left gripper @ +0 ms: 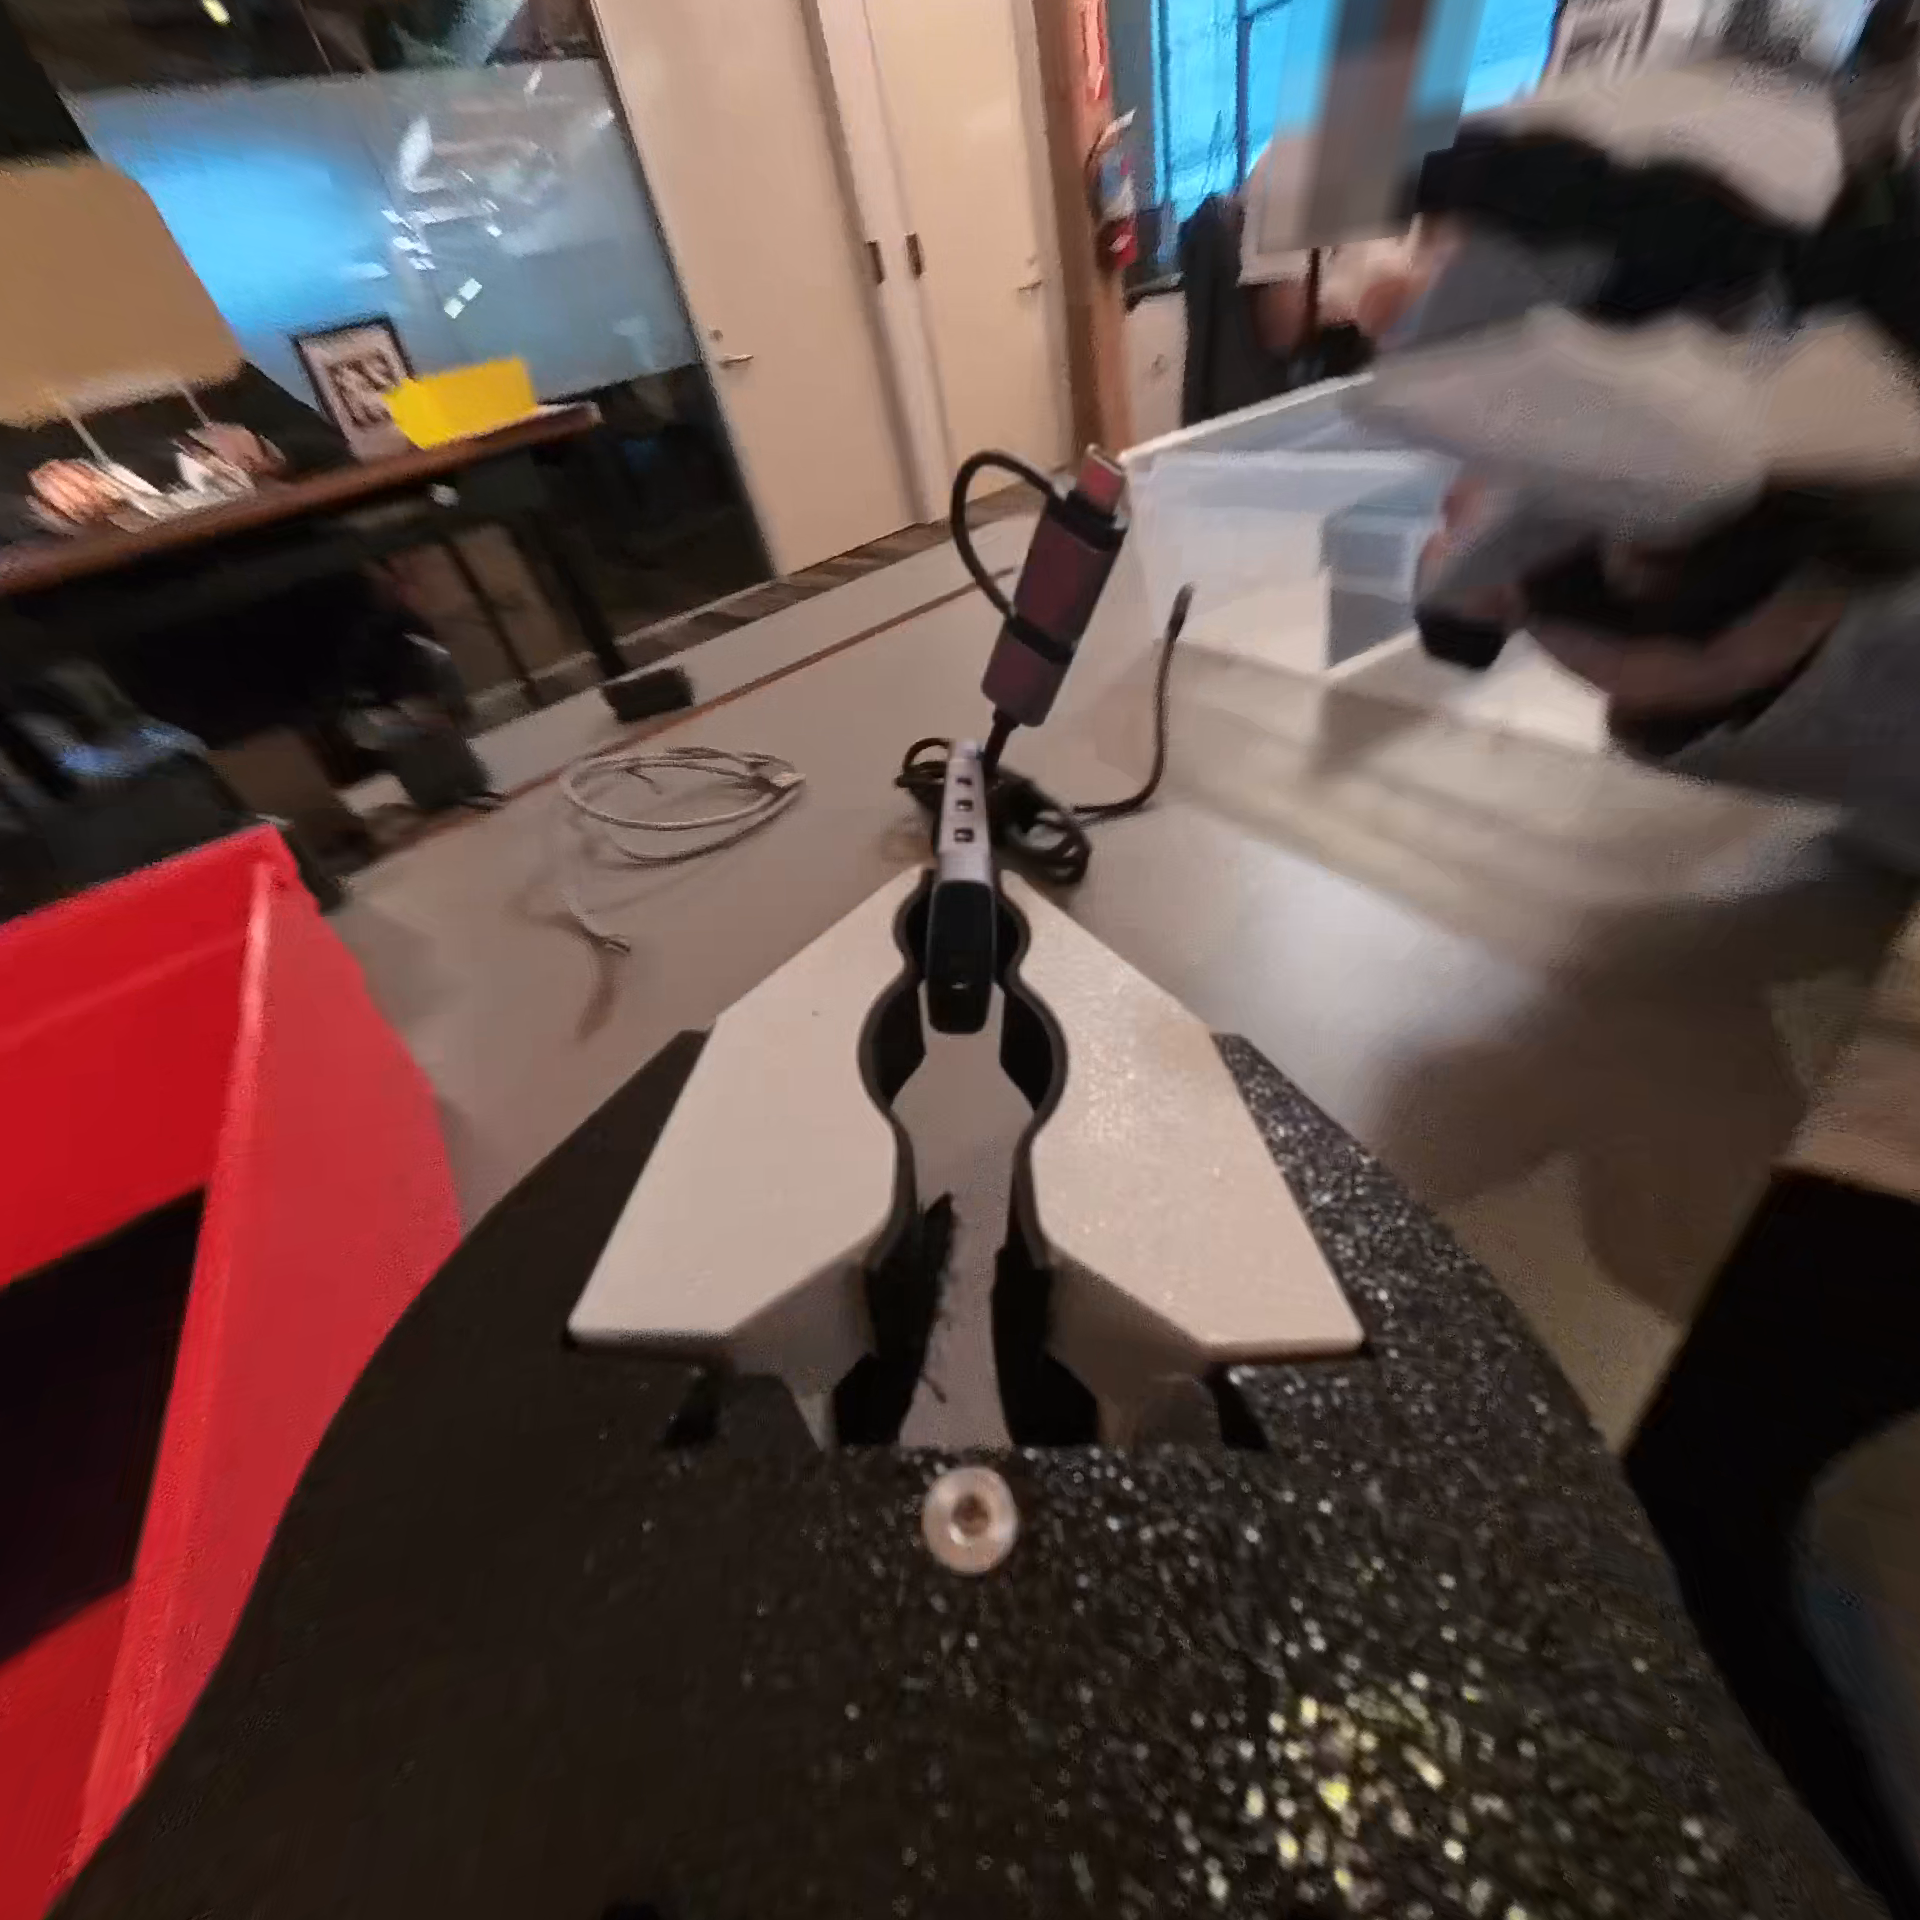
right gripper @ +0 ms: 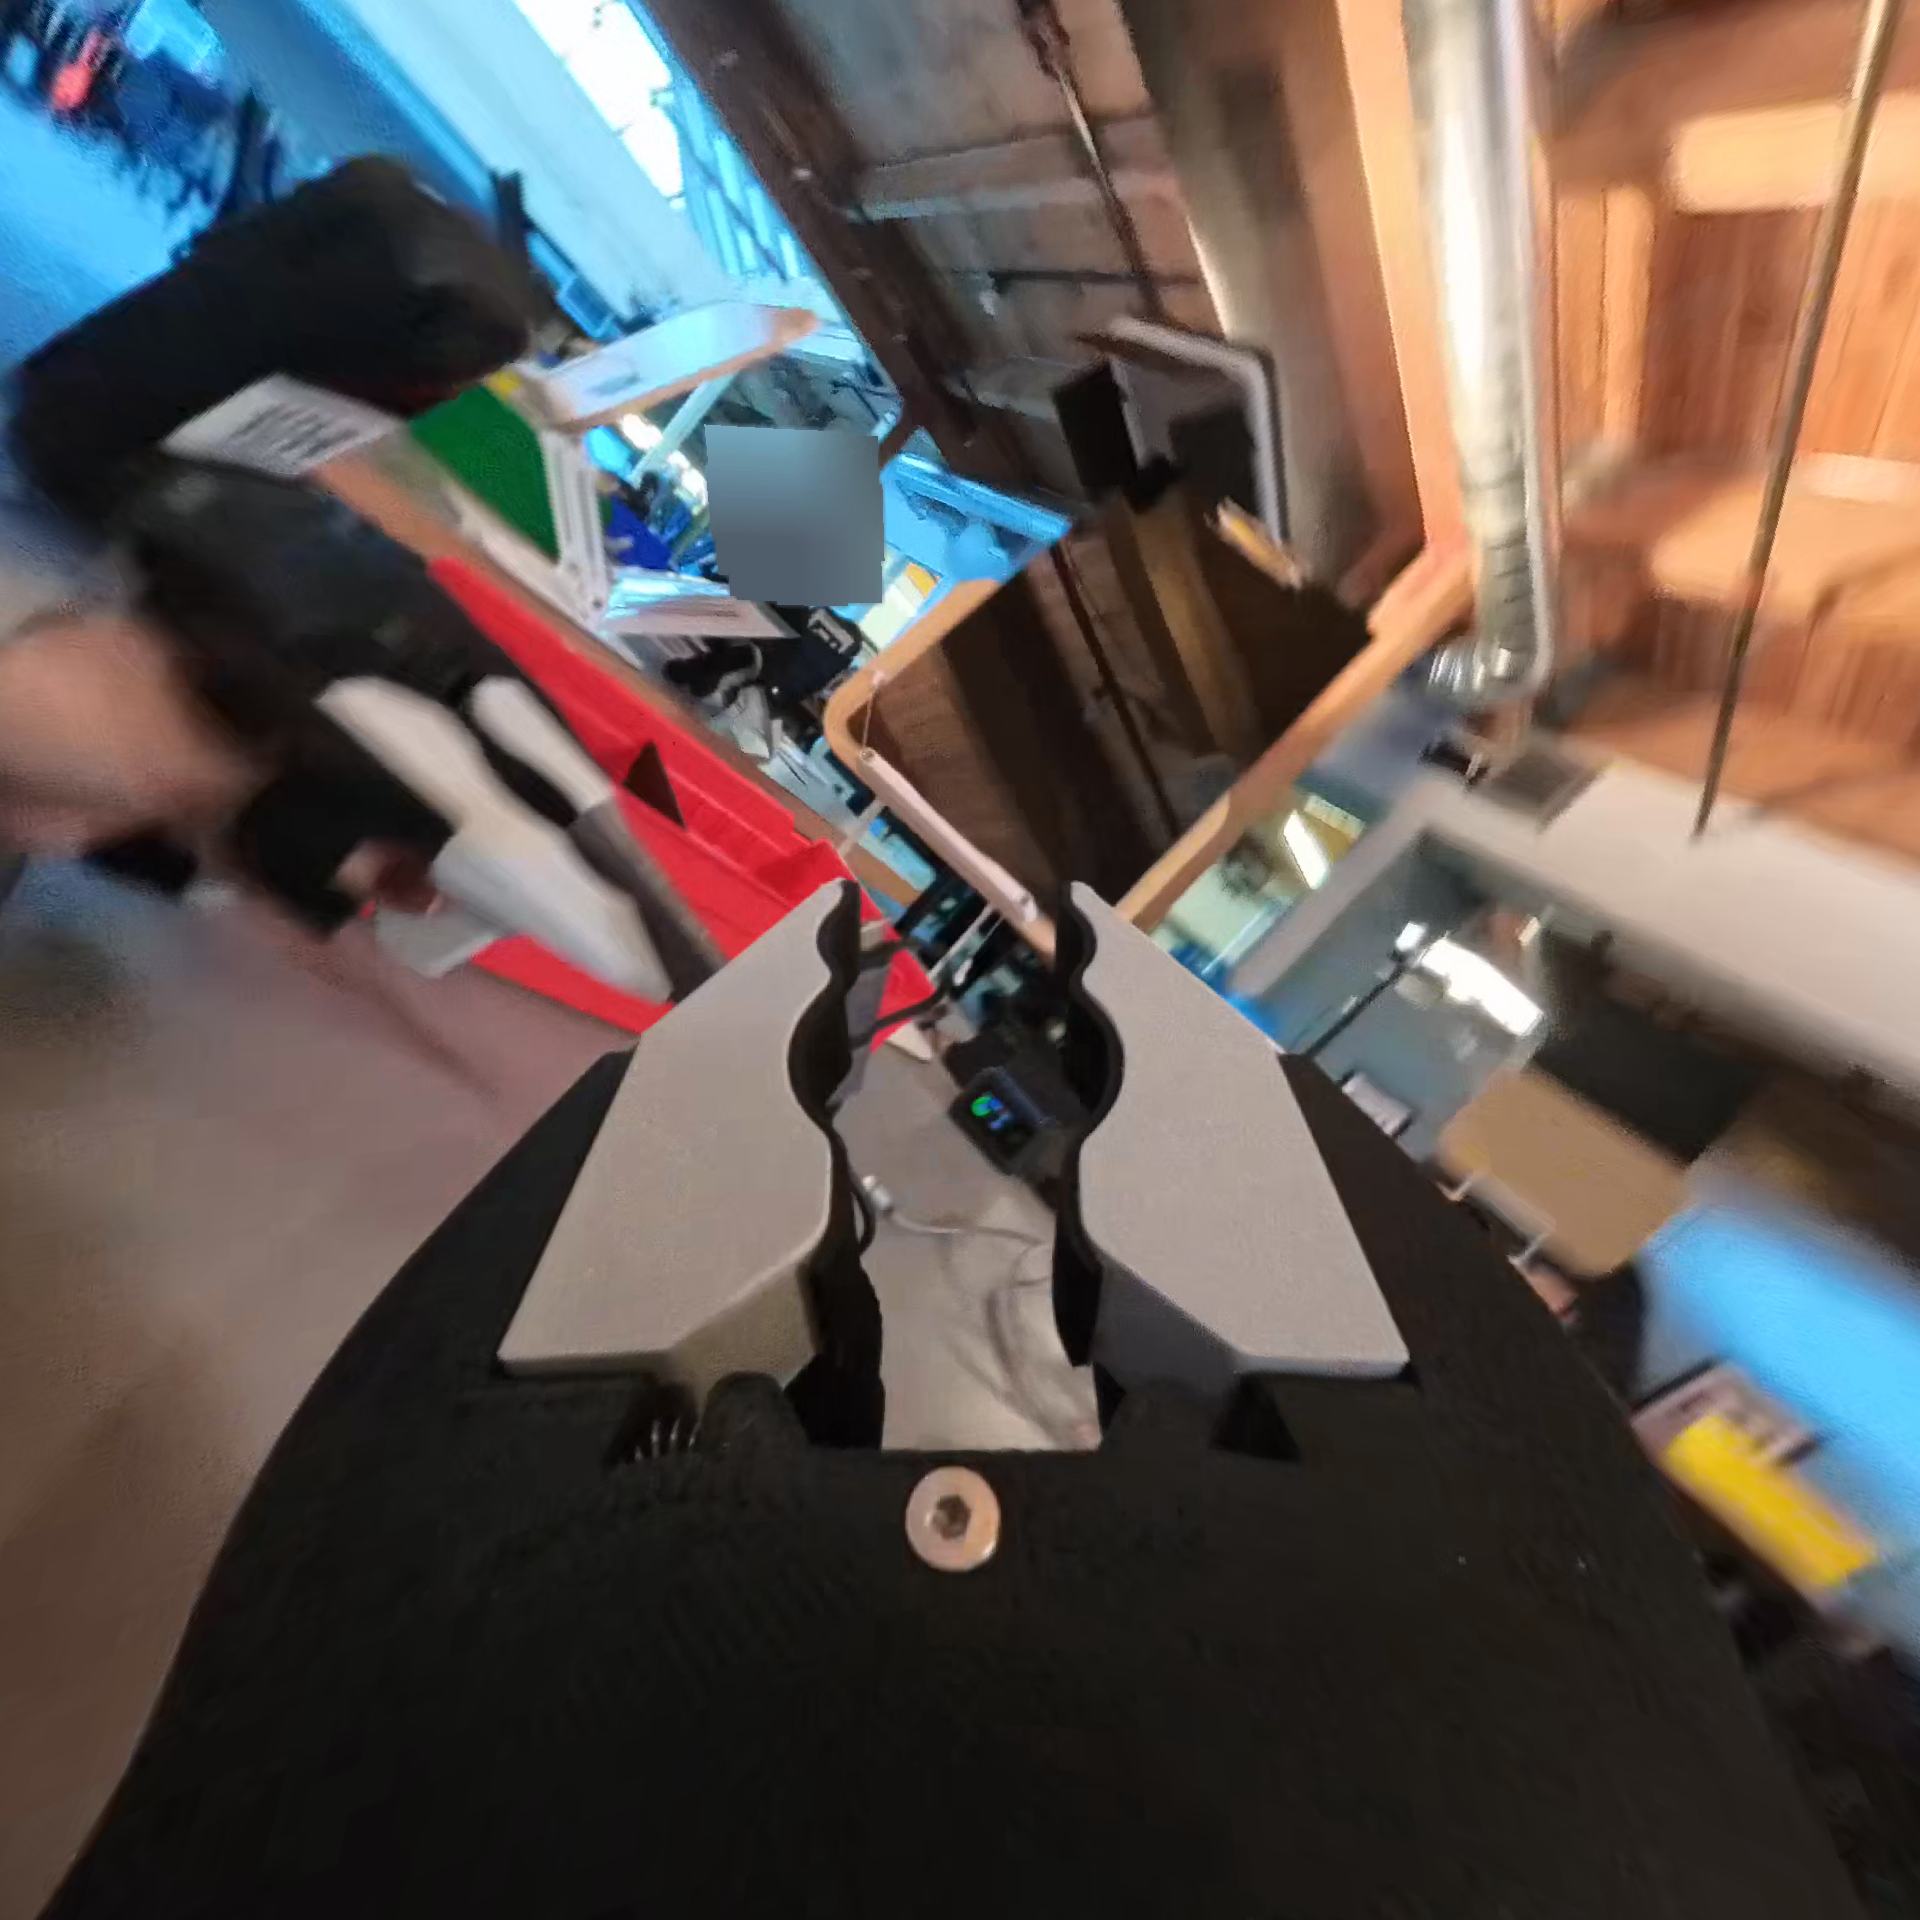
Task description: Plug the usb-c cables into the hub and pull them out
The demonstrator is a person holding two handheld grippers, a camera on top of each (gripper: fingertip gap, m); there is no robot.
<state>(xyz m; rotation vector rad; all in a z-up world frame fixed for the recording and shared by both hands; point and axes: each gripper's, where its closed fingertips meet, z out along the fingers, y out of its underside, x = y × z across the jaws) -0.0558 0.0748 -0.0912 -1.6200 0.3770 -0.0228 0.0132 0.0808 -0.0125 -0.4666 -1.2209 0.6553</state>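
Note:
In the left wrist view my left gripper (left gripper: pixel 961 878) is shut on a slim grey hub (left gripper: pixel 964 810) that points away over the table, its ports showing on the side. Beyond it a mauve-grey plug body (left gripper: pixel 1049 592) with a metal tip stands tilted up on a black cable (left gripper: pixel 1023 831). The right gripper's blurred body (left gripper: pixel 1621 436) is up at the right, apart from the hub. In the right wrist view my right gripper (right gripper: pixel 961 894) is open and tilted. A dark plug and cable (right gripper: pixel 868 1003) show through the gap by its left finger.
A white cable coil (left gripper: pixel 681 800) lies on the grey table (left gripper: pixel 1299 935) left of the hub. A red bin (left gripper: pixel 208 1143) stands close at the left and a clear plastic box (left gripper: pixel 1268 509) at the back right. A small black device with a lit display (right gripper: pixel 1003 1117) lies on the table.

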